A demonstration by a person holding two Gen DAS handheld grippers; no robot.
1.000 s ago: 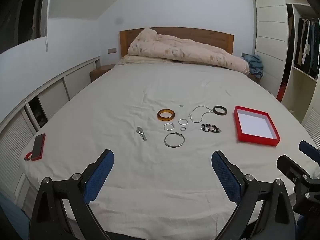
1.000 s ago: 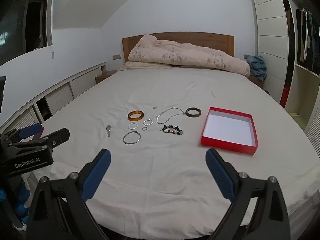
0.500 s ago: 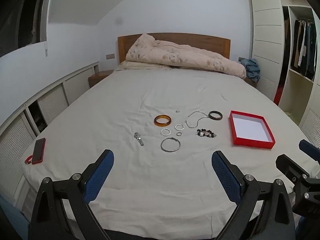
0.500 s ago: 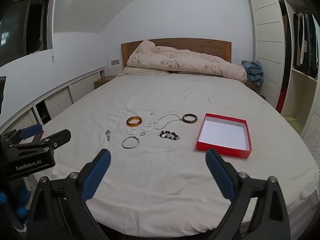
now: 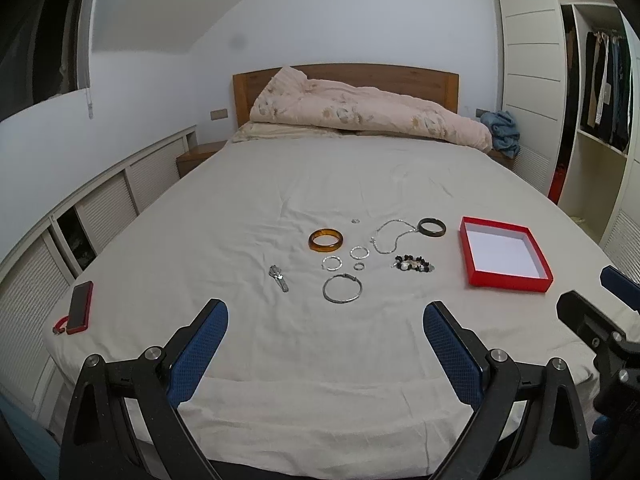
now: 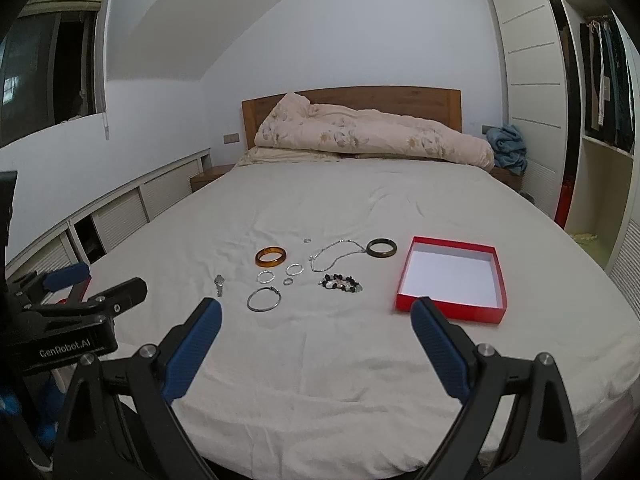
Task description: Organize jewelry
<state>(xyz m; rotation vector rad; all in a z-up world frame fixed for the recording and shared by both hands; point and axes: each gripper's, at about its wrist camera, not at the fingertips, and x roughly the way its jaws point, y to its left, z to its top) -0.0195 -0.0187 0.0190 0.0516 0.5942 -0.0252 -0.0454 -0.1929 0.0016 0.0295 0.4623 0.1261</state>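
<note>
Jewelry lies spread on the white bed sheet: an amber bangle, a dark bangle, a silver chain necklace, a beaded bracelet, a large silver bangle, a small watch and several small silver rings. An open red box, white inside, sits to their right. My left gripper and right gripper both hover open near the foot of the bed, short of the jewelry, holding nothing.
A red phone lies at the bed's left edge. A bunched duvet covers the headboard end. Low cabinets run along the left wall, a wardrobe stands at the right. Bare sheet lies between the grippers and the jewelry.
Both grippers have drawn back and tilted up a little, so the bed and jewelry appear farther away and lower. The jaws stayed open.
</note>
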